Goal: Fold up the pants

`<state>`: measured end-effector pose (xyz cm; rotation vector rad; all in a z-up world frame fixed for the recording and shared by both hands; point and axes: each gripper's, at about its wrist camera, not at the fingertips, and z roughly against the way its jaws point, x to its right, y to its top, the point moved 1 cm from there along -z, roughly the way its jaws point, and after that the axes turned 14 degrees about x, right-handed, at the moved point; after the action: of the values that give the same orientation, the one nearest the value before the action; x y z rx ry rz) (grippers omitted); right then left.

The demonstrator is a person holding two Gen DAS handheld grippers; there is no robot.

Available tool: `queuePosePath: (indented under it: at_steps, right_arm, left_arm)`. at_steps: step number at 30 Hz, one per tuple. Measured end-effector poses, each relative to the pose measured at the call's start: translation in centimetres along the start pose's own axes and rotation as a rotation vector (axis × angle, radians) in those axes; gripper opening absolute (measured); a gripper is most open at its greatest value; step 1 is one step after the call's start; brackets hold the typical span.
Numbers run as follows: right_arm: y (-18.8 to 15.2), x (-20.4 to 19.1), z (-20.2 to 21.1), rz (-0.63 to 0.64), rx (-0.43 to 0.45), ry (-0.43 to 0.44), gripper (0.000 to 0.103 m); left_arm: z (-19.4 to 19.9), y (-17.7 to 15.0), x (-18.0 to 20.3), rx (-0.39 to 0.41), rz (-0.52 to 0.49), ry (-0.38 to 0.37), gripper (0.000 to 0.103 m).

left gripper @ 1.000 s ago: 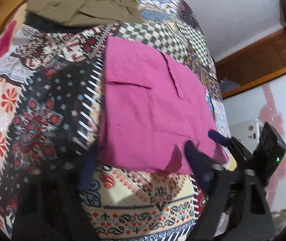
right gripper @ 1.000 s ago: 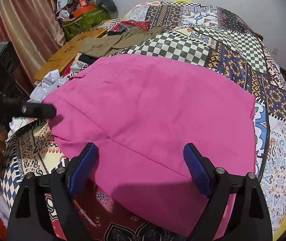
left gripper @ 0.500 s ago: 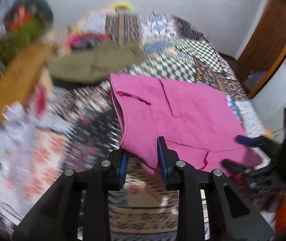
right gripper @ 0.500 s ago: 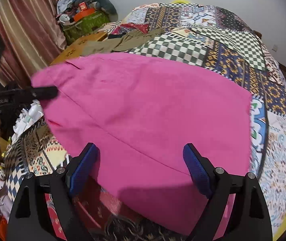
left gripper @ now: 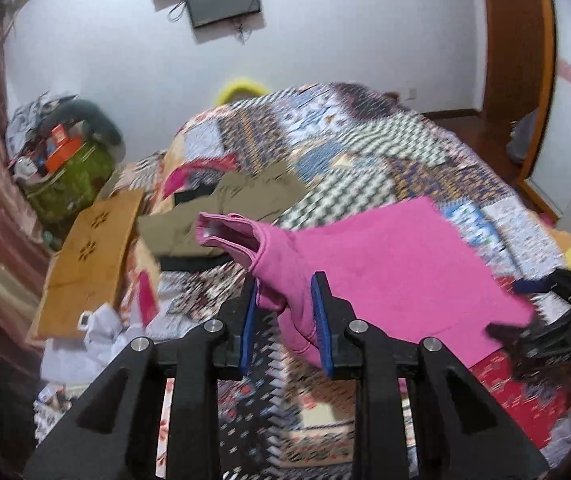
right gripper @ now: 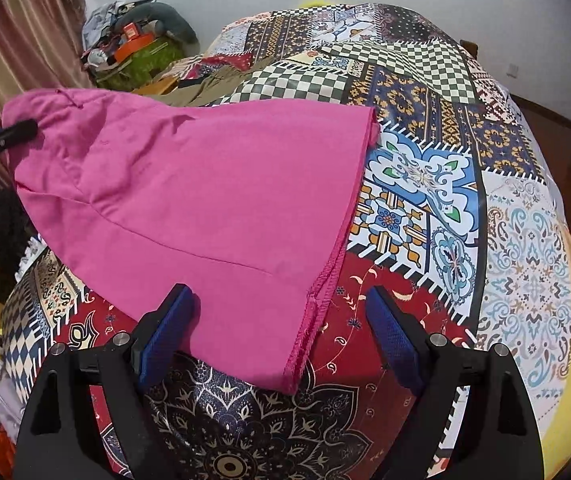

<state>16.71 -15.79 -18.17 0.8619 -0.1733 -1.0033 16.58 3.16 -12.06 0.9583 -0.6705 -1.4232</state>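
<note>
pink cotton pants (right gripper: 205, 184) stretch left to right over patchwork quilt (right gripper: 465, 200), smooth; left gripper (left gripper: 285, 320) clenches a bunched corner, right gripper (right gripper: 281, 336) gapes.

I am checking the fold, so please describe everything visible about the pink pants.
The pink woven-cloth pants lie partly on the patchwork bedspread, with a stitched seam and hem. The left gripper pinches the waistband end and lifts it; the rest slopes down. The right gripper is open beside the hem.
</note>
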Motion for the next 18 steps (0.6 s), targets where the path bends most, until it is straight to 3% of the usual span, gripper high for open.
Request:
queuePosePath:
  at_steps: [10,18]
  right_arm:
    - [-0.1,0.2,0.0,-0.007,0.009,0.013,0.086]
    - [-0.1,0.4,-0.2,-0.008,0.014,0.022,0.086]
  left_arm:
    - [-0.7,4.1,4.1,0.027,0.036,-0.207,0.021]
    - [-2.7,4.4,6.9,-0.038,0.098,-0.346,0.019]
